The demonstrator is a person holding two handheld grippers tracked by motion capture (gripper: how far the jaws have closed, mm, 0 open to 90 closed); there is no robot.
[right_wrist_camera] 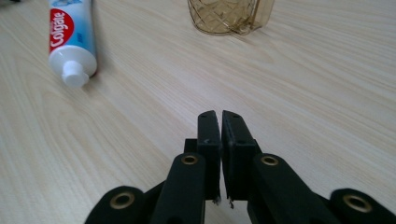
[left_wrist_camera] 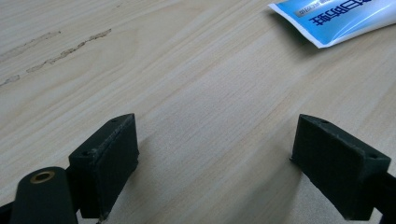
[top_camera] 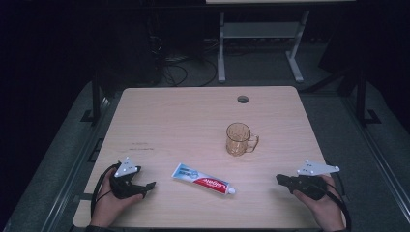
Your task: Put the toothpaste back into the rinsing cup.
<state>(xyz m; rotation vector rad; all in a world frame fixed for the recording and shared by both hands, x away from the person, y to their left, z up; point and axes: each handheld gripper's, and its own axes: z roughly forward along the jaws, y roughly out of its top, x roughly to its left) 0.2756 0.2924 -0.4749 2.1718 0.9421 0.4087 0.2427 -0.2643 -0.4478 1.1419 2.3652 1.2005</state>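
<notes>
A toothpaste tube [top_camera: 202,179] lies flat near the table's front middle, white cap toward the right. Its cap end [right_wrist_camera: 74,74] appears at upper left in the right gripper view; its flat crimped end [left_wrist_camera: 336,21] is at top right in the left gripper view. An amber see-through mug [top_camera: 238,138] stands upright behind it, handle to the right; its base [right_wrist_camera: 231,16] is visible in the right gripper view. My left gripper [top_camera: 147,187] rests low at the front left, jaws wide apart and empty [left_wrist_camera: 215,163]. My right gripper [top_camera: 279,179] sits at the front right, jaws pressed together on nothing [right_wrist_camera: 219,119].
The light wooden table [top_camera: 183,116] has a round cable hole [top_camera: 242,99] near its far edge. Behind it stands a white desk frame [top_camera: 261,43] with cables on the floor. Faint scuff marks [left_wrist_camera: 56,51] cross the wood ahead of the left gripper.
</notes>
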